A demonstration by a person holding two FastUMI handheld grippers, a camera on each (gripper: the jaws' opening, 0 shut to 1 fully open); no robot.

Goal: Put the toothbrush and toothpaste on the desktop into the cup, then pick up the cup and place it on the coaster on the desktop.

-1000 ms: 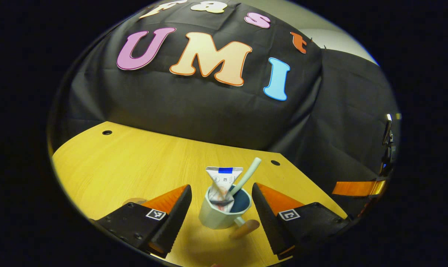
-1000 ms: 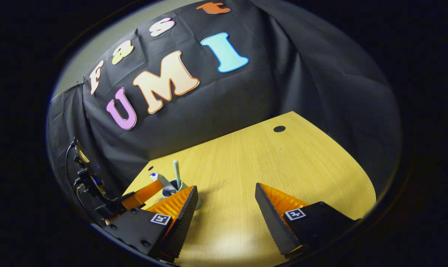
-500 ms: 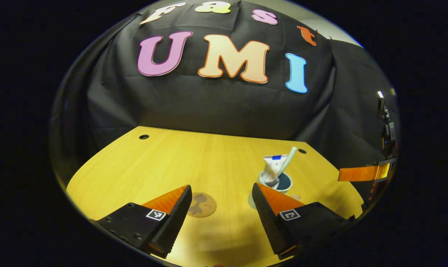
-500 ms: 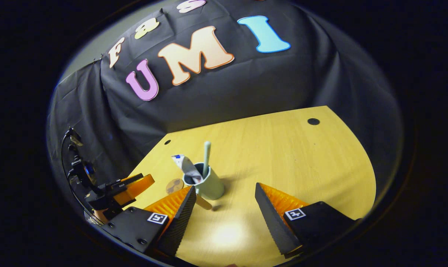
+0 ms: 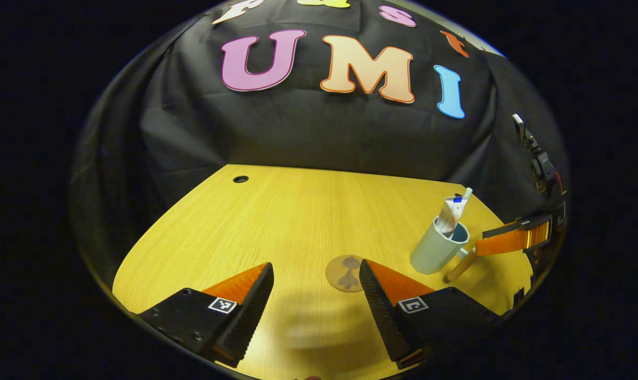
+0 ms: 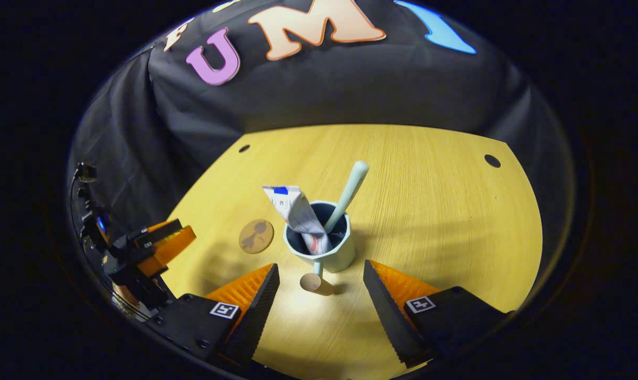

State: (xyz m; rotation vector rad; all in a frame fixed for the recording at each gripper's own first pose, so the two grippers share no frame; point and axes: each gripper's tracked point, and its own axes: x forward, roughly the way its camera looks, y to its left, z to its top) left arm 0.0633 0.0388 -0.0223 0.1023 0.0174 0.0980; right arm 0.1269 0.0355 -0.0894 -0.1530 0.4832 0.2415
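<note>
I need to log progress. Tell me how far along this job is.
Done: the toothbrush and toothpaste tube both stand in the cup. In hand: nothing is gripped; the right gripper is open, lined up with the cup's handle, and the left gripper is open over the desktop. Left: lift the cup onto the coaster, which lies bare beside it.

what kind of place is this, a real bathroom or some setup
Likely a staged recording booth, not a bathroom: black cloth hangs behind a bare wooden desktop, which holds just a cup and a coaster.
</note>
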